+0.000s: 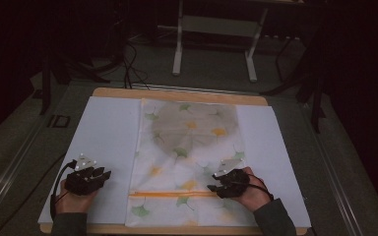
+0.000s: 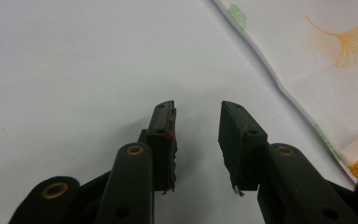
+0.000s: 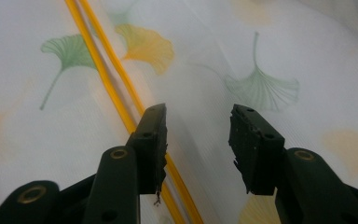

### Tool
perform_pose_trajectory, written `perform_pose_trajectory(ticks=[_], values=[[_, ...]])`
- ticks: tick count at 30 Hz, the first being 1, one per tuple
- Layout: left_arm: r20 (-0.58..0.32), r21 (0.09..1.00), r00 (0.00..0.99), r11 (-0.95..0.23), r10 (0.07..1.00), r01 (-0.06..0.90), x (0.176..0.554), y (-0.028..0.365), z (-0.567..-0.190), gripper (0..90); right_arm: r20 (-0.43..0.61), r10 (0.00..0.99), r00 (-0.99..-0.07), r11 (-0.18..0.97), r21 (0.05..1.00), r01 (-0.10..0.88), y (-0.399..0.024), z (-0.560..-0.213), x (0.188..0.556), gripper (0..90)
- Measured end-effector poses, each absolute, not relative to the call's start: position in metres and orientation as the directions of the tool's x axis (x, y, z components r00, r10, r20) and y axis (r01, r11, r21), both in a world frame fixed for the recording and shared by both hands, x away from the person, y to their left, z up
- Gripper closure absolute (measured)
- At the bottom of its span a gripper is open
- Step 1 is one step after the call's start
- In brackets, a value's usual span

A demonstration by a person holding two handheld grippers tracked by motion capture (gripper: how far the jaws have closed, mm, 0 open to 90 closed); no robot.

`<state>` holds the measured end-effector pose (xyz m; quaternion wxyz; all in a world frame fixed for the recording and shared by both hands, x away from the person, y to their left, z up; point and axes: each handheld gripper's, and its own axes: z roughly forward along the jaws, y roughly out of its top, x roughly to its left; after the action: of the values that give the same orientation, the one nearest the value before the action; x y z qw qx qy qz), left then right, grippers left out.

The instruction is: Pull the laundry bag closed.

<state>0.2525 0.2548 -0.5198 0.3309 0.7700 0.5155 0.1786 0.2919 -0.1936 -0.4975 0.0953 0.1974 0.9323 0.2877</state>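
Observation:
A white cloth bag (image 1: pixel 189 162) printed with green and yellow ginkgo leaves lies flat on the white sheet (image 1: pixel 106 132), with an orange zipper line (image 1: pixel 172 194) across its near end and a dark round shape showing through its far half. My left gripper (image 1: pixel 103 173) rests open over the bare sheet, left of the bag's edge (image 2: pixel 303 100), its jaws (image 2: pixel 197 140) empty. My right gripper (image 1: pixel 212 187) is open over the bag's near part, jaws (image 3: pixel 198 144) apart above the fabric with the orange zipper (image 3: pixel 116 81) passing under the left one.
A wooden board (image 1: pixel 177 93) carries the sheet, with its edges showing at the far and near sides. Beyond the table stand a white metal frame (image 1: pixel 214 44) and cables on a dark floor. A hand and sleeve (image 1: pixel 270 211) hold the right gripper.

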Motion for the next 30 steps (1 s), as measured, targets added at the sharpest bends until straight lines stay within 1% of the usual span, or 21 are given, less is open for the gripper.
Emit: perform_pose_trajectory(ticks=[10, 16, 19, 30], values=[[-0.074, 0.696, 0.413, -0.250, 0.908, 0.674, 0.253, 0.256, -0.520, 67.1, -0.064, 0.363, -0.930, 0.795, 0.542, 0.273, -0.169, -0.497, 0.294, 56.3], [-0.080, 0.698, 0.419, -0.249, 0.905, 0.672, 0.253, 0.255, -0.521, 67.0, -0.068, 0.336, -0.939, 0.808, 0.534, 0.250, -0.155, -0.495, 0.296, 56.6], [-0.086, 0.697, 0.426, -0.251, 0.900, 0.671, 0.253, 0.255, -0.522, 65.1, -0.075, 0.318, -0.945, 0.815, 0.531, 0.232, -0.149, -0.495, 0.297, 56.5], [-0.096, 0.697, 0.429, -0.247, 0.898, 0.673, 0.252, 0.255, -0.523, 64.9, -0.079, 0.276, -0.958, 0.831, 0.521, 0.196, -0.130, -0.494, 0.298, 55.6]])
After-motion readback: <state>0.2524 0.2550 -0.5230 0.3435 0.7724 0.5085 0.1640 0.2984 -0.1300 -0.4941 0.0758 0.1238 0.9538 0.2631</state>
